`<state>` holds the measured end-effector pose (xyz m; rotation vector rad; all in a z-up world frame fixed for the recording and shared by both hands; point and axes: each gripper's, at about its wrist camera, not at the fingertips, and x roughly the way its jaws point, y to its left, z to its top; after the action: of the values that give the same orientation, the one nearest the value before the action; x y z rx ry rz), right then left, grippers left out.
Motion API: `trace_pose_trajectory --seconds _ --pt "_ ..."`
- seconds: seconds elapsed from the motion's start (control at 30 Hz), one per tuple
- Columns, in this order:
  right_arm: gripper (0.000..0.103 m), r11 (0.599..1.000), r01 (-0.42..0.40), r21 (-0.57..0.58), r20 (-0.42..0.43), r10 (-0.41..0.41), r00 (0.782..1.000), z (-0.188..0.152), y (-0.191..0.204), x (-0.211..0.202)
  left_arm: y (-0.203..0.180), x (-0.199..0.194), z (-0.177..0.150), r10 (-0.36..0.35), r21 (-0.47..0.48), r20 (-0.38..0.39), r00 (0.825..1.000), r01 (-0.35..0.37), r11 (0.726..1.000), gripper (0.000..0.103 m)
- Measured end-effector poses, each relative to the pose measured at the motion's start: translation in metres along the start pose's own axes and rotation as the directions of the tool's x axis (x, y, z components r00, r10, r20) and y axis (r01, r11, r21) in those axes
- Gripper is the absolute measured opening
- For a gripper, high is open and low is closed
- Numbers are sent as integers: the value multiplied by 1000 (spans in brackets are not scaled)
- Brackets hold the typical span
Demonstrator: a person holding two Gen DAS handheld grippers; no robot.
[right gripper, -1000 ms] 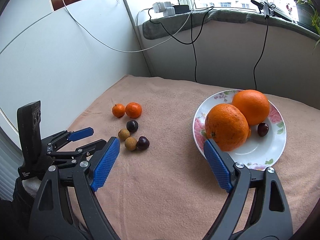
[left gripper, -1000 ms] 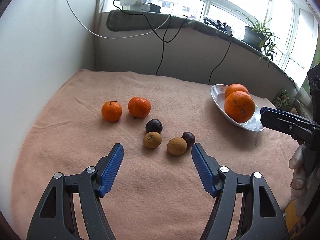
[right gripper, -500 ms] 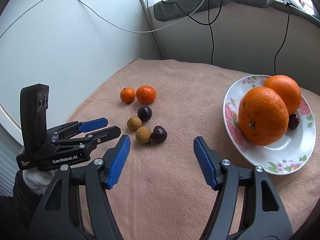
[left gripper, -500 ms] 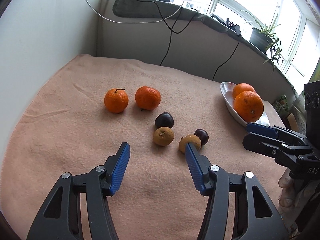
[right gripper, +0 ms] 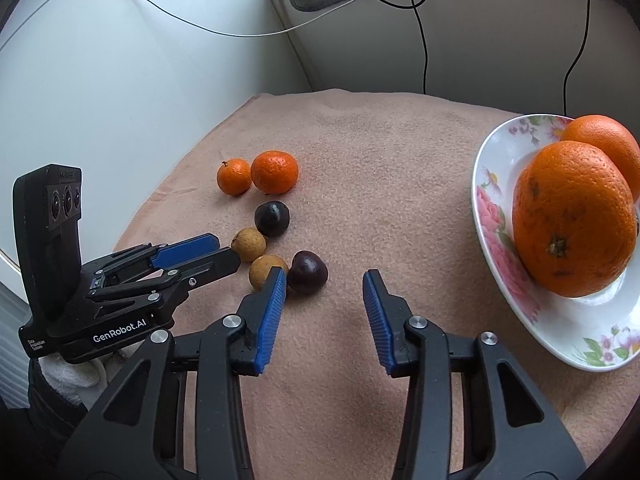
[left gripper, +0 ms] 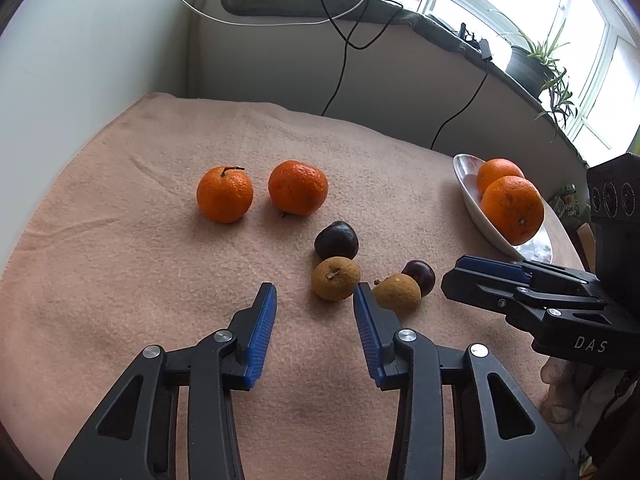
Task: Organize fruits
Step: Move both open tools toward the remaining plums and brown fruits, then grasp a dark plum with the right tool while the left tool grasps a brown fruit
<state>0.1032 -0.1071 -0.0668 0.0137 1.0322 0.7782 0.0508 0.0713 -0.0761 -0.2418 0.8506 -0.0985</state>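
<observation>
I read "GenRobot.AI" on my left gripper [right gripper: 222, 252] and "DAS" on my right gripper [left gripper: 460, 276]; both have just been narrowing, empty, beside the loose fruits [left gripper: 335, 278] on the blanket [left gripper: 120, 280].

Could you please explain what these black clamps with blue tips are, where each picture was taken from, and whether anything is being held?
They are hand-held tools, not a robot arm: a person carries one two-finger gripper in each hand, each with a camera looking along its fingers. One picture looks out from the left gripper, the other from the right gripper; each also shows the other from the side. On the pink blanket lie two small mandarins, two dark plums and two brownish round fruits. A flowered plate holds two large oranges. Nothing is held: both pairs of jaws have just been closing, yet they stand apart with only blanket between them.
</observation>
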Motion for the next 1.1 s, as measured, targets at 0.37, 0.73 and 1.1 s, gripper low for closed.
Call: trace_pose_trajectory --seconds 0.37,0.73,1.1 --pt "42 999 -24 -24 -37 23 999 5 3 17 -4 11 8 -9 43 -25 1000 10 999 38" --pt "26 992 -124 -3 -62 123 990 7 0 21 -6 15 9 -35 50 -27 999 36 998 24" --pt "24 994 -108 -18 -37 107 994 4 4 12 -3 9 8 -28 32 -12 1000 28 999 24"
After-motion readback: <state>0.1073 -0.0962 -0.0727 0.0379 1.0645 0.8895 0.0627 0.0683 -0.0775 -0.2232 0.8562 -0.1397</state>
